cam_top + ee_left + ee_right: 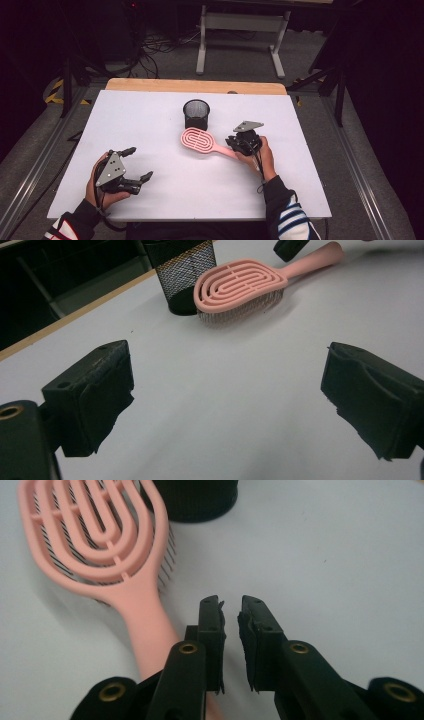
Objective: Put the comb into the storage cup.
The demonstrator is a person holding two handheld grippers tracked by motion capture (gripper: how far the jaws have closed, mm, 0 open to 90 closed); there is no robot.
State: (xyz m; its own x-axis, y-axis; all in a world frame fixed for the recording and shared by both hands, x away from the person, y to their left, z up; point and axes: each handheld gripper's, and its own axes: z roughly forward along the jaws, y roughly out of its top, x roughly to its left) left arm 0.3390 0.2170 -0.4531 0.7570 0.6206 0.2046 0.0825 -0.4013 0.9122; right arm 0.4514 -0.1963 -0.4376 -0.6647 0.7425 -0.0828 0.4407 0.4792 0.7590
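Showing bristles (240, 310) under brush (240, 285)

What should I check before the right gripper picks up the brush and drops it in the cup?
1. Brush free on the table, bristles down: ok.
2. Right gripper around the handle: not ok. The handle lies beside its jaws, not between them.
3. Right jaws wide enough for the handle: not ok, only a narrow gap, nothing in it.
4. Cup upright, mouth open: ok.
5. Brush touching the cup: cannot tell, the head lies very close.
6. Left gripper out of the way: ok, open and nearer the person than the brush.
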